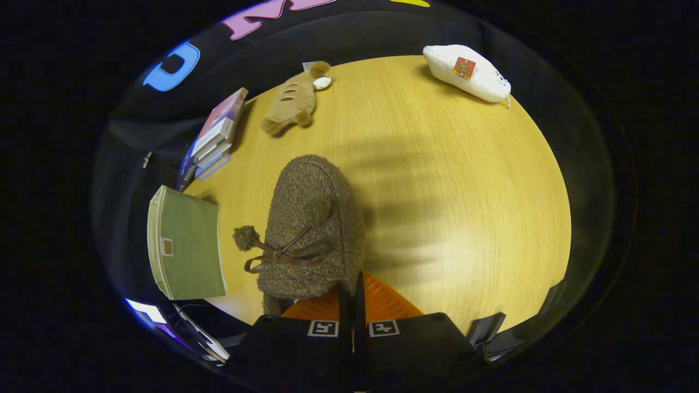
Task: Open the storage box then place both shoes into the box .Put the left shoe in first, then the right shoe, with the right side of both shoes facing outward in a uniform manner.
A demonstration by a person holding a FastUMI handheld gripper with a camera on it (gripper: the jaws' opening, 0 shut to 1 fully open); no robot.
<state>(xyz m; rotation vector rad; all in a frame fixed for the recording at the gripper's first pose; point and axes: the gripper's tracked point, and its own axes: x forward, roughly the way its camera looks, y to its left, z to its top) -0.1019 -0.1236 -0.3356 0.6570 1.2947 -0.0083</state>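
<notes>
So the biggest thing here is the round wooden table (464, 180), light yellowish grain. Next down in size is the fuzzy brown shoe (311, 218), a curly-textured slipper-boot with a dark ribbon bow and a pom-pom on its side. It sits right ahead of the gripper (353, 295), heel end toward the fingers and toe pointing away. The fingers are pressed close together with pretty much no gap, nipping the shoe's back edge between them, so the gripper is clamped on the shoe. Just beside the shoe sits the green storage box (188, 243), lid on. Beyond the box there's a stack of books (215, 136), then a tan plush toy (292, 101), and well apart across the table a white plush pouch (467, 73).
</notes>
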